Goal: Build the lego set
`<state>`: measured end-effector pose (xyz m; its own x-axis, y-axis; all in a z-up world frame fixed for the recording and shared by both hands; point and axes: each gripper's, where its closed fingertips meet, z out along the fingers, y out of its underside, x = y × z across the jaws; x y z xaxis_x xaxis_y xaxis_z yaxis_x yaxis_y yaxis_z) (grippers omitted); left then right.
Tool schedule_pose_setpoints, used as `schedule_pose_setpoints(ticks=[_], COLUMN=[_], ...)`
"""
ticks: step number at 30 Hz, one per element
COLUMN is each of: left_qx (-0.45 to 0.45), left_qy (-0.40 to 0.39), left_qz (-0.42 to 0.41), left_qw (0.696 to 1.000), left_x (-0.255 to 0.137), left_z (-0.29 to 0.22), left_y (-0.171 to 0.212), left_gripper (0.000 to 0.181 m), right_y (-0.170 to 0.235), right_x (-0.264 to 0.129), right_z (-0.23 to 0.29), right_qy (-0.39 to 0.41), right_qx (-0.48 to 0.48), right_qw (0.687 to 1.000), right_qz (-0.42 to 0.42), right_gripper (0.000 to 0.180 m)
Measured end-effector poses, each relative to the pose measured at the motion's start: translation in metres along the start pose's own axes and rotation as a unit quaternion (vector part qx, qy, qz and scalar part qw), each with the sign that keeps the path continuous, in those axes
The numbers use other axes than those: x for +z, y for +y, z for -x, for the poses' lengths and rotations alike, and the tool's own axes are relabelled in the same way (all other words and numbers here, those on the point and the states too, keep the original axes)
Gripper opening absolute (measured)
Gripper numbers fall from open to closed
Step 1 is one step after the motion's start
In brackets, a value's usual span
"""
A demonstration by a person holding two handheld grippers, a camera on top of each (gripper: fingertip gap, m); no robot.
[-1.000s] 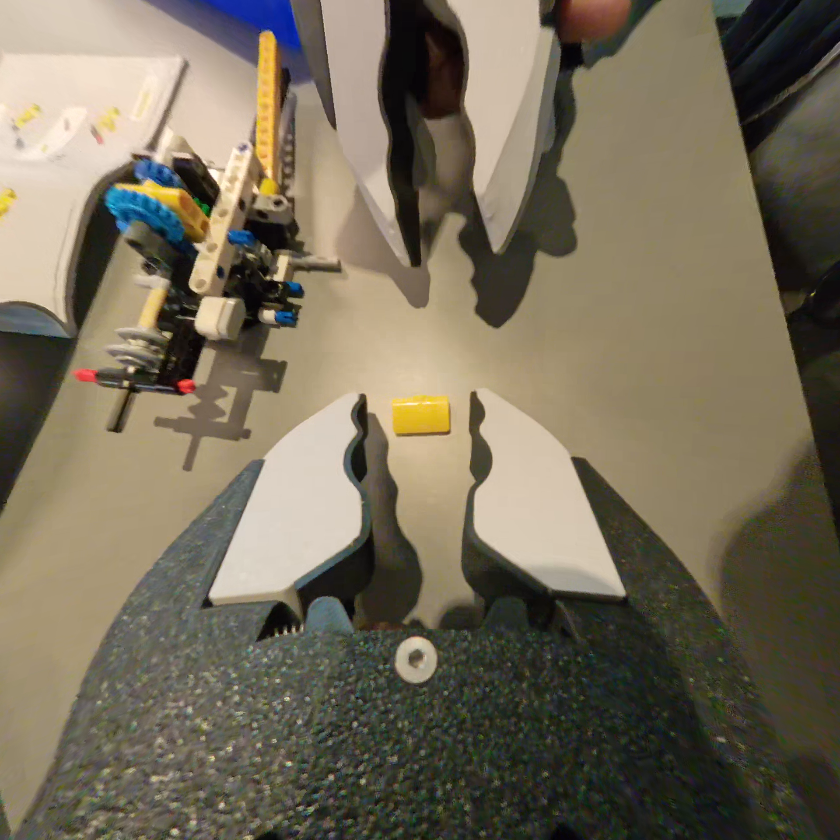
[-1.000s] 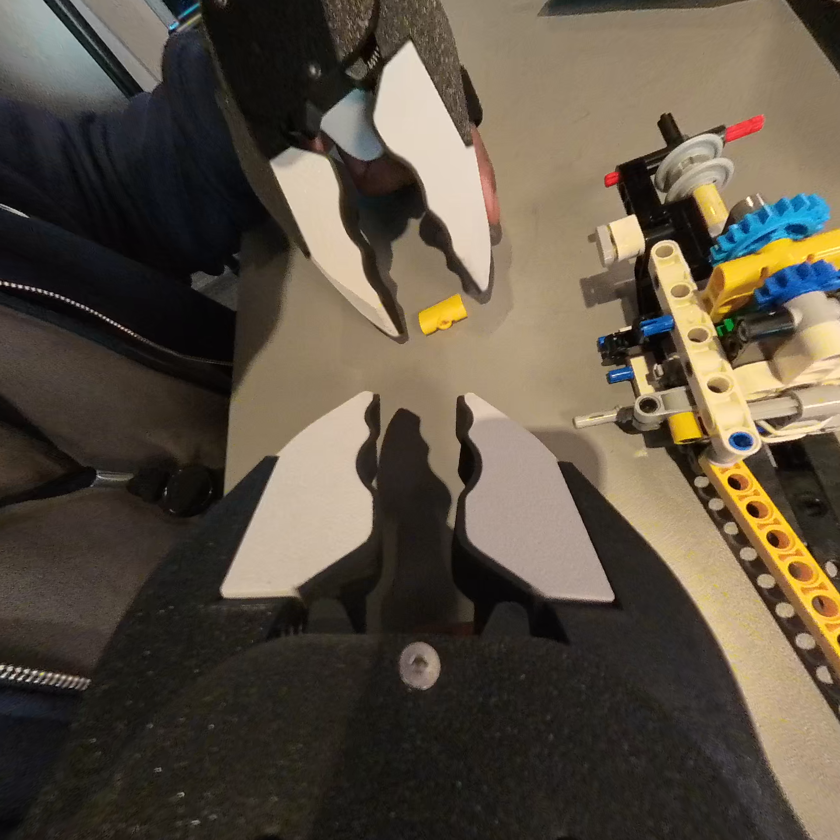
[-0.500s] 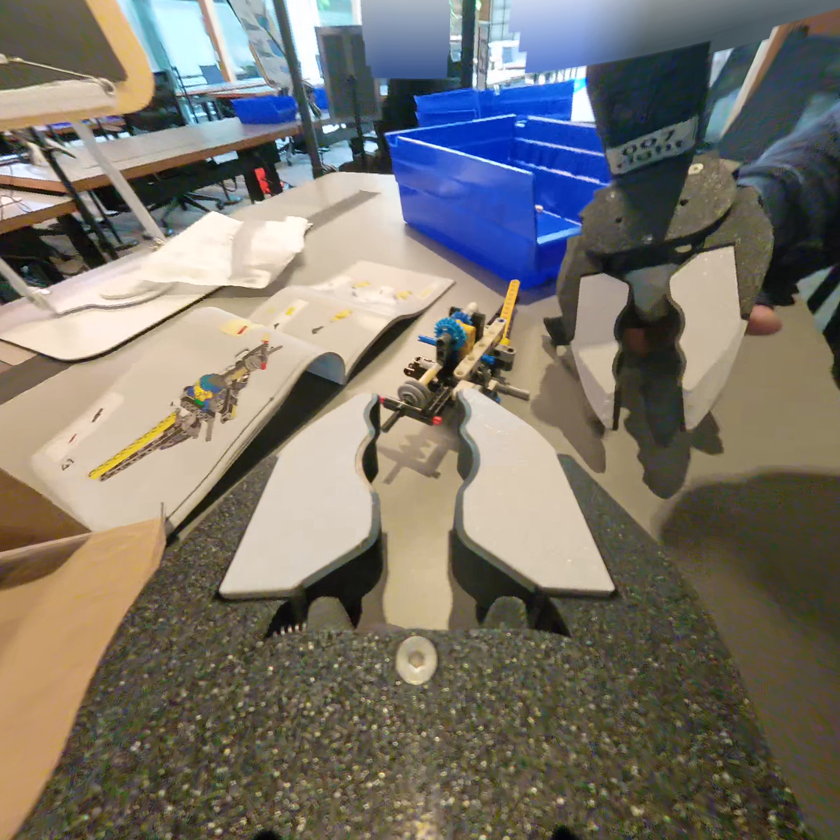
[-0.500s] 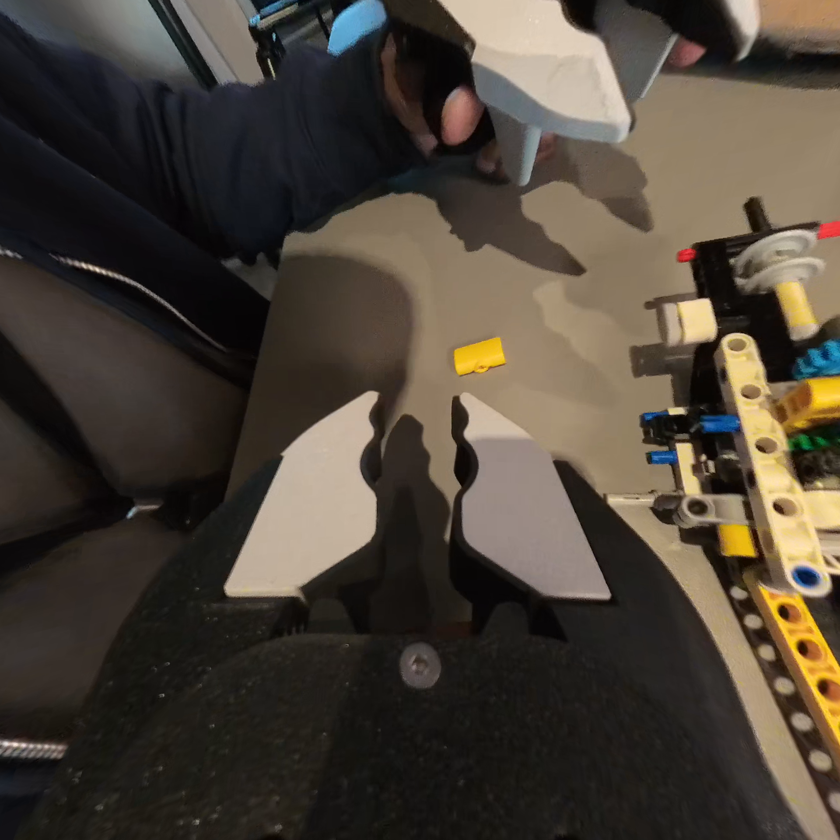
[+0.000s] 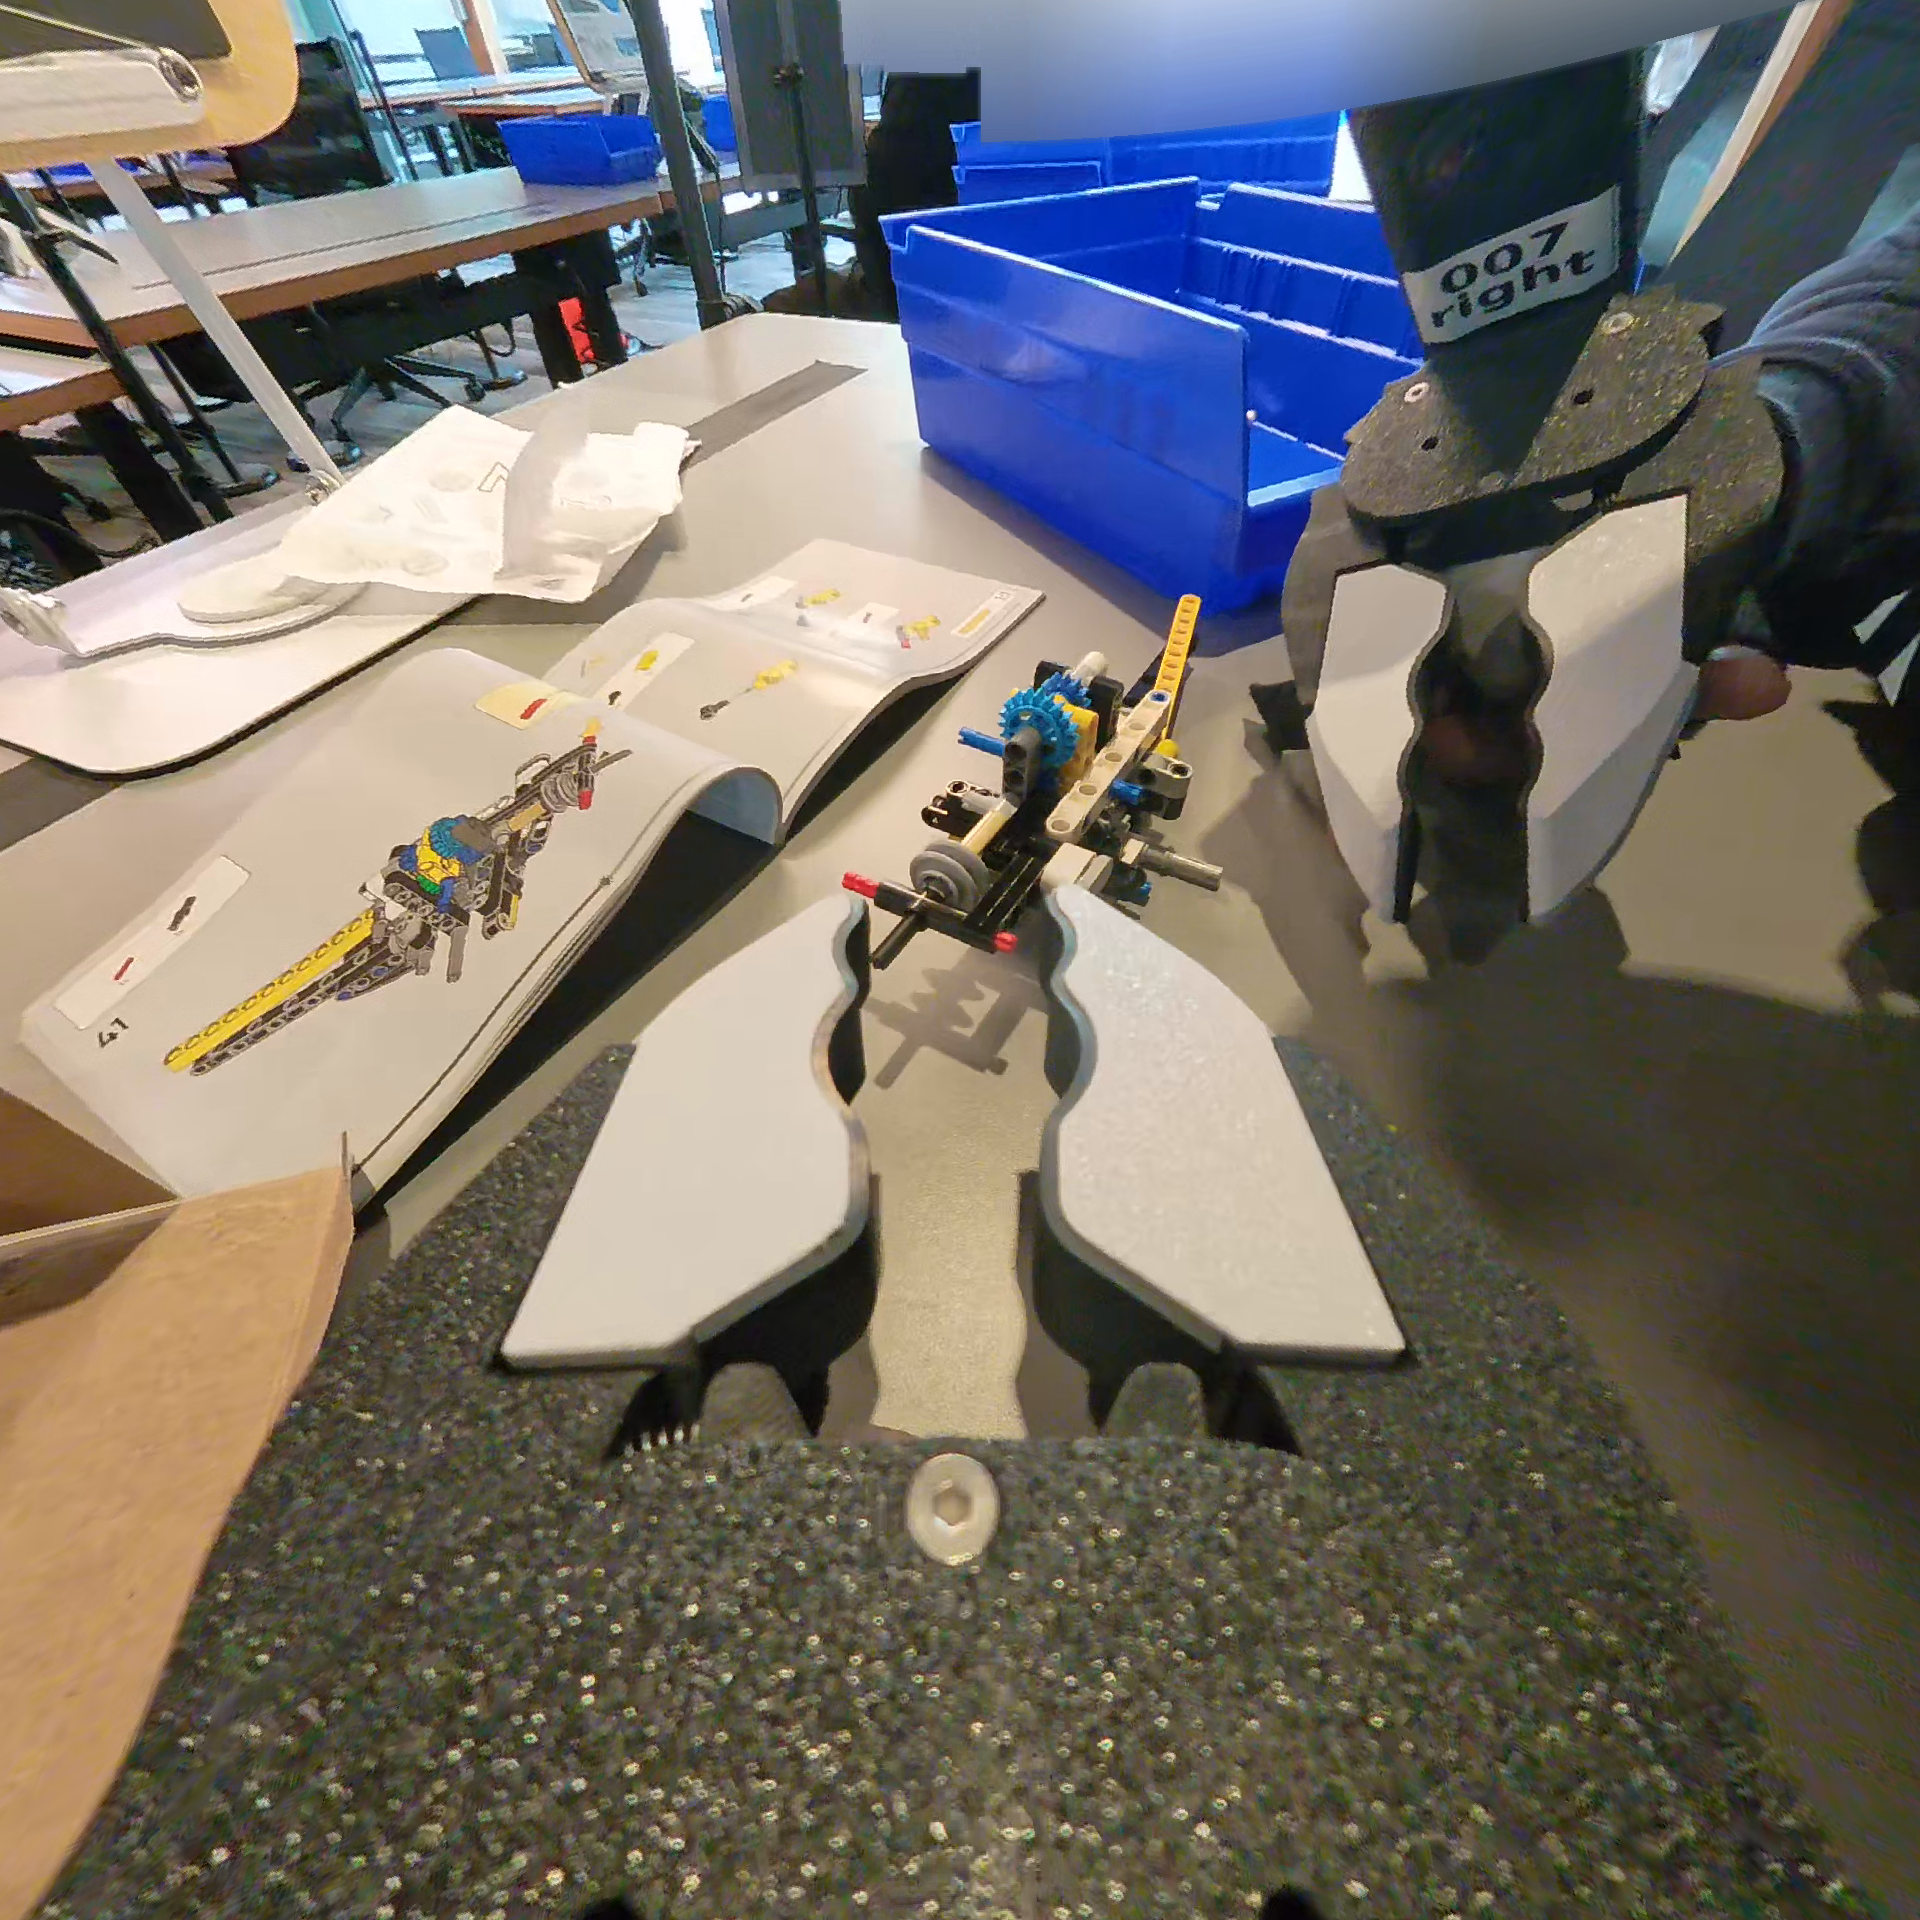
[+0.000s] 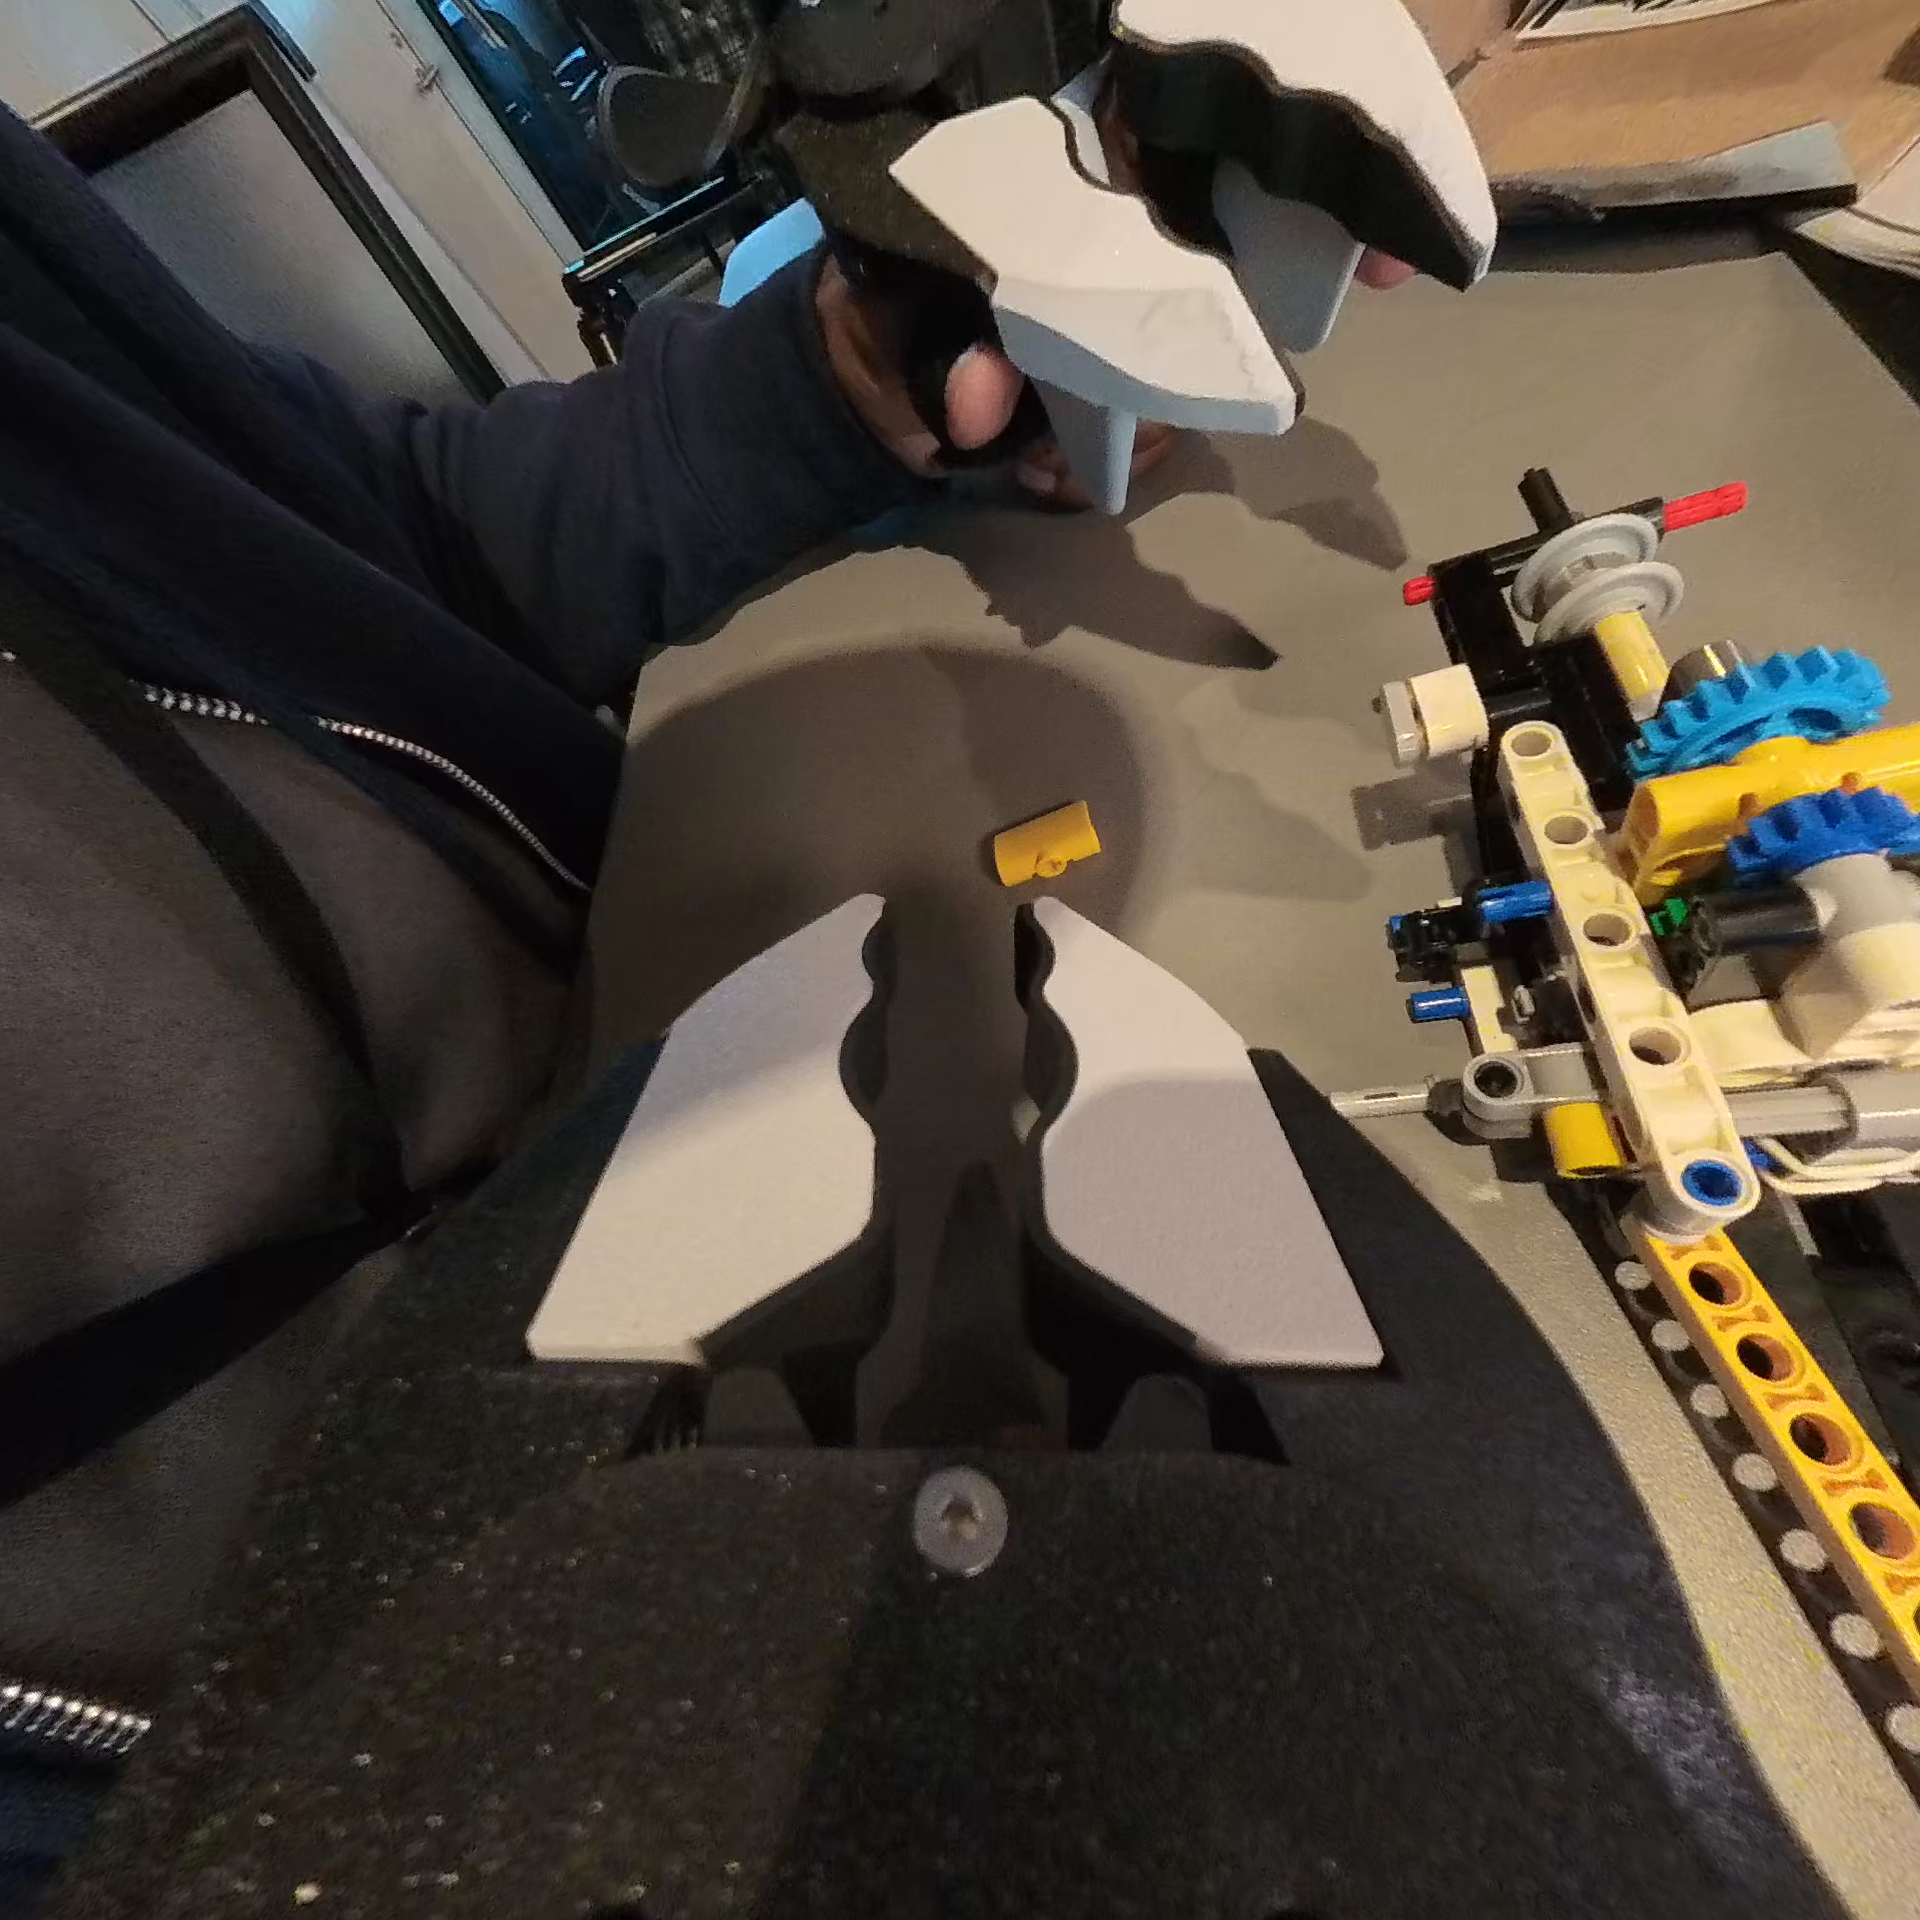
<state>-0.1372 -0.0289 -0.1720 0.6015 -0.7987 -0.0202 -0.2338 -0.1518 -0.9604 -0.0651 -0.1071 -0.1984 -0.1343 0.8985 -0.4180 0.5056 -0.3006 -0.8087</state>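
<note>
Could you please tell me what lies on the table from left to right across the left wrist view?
Cardboard box → open instruction booklet → partly built lego model → right hand-held gripper.

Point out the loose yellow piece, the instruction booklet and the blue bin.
Yellow piece [image 6: 1044,843]: right wrist view, middle of its rounded body, lying on the table.
Booklet [image 5: 312,862]: left wrist view, bare part of the open left page.
Blue bin [image 5: 1070,384]: left wrist view, its near side wall.

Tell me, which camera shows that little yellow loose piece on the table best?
The right wrist view: the small yellow piece lies in plain sight on the grey table, just beyond the right claw. The left wrist view does not show it at all.
</note>
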Motion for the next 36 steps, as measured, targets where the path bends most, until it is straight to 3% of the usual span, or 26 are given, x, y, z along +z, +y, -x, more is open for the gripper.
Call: schedule_pose_setpoints(ticks=[10,13,16,19,23,27,31,36], left_qx=[-0.001,-0.012,-0.02,-0.019,-0.009,-0.007,-0.009,-0.022], left_qy=[-0.004,-0.004,-0.008,-0.009,-0.011,-0.018,-0.035,-0.048], left_qz=[0.003,-0.006,-0.019,-0.017,-0.004,-0.003,-0.014,-0.006], left_qw=[1.0,1.0,1.0,1.0,1.0,1.0,0.999,0.999], left_x=[0.001,-0.001,-0.004,-0.003,-0.001,0.0,-0.003,-0.001], left_z=[0.001,0.003,0.006,0.006,0.004,0.005,0.009,0.015], left_y=[0.001,-0.001,-0.004,-0.004,-0.001,0.0,-0.003,-0.001], left_gripper=[0.031,0.031,0.031,0.031,0.031,0.031,0.031,0.031], right_y=[-0.003,-0.01,-0.019,-0.016,-0.006,0.021,0.038,0.051], right_x=[-0.002,-0.018,-0.063,-0.118,-0.209,-0.298,-0.339,-0.343], right_z=[0.002,0.019,0.051,0.057,0.017,-0.066,-0.11,-0.132], right_qy=[0.005,-0.015,-0.054,-0.005,0.154,0.316,0.36,0.353], right_qx=[-0.018,-0.01,0.002,-0.001,-0.022,-0.031,-0.029,-0.053], right_qw=[1.0,0.999,0.997,0.999,0.987,0.939,0.914,0.91], right_qz=[-0.01,-0.031,-0.058,-0.039,0.031,0.133,0.183,0.21], right_gripper=[0.021,0.023,0.022,0.022,0.023,0.022,0.023,0.023])
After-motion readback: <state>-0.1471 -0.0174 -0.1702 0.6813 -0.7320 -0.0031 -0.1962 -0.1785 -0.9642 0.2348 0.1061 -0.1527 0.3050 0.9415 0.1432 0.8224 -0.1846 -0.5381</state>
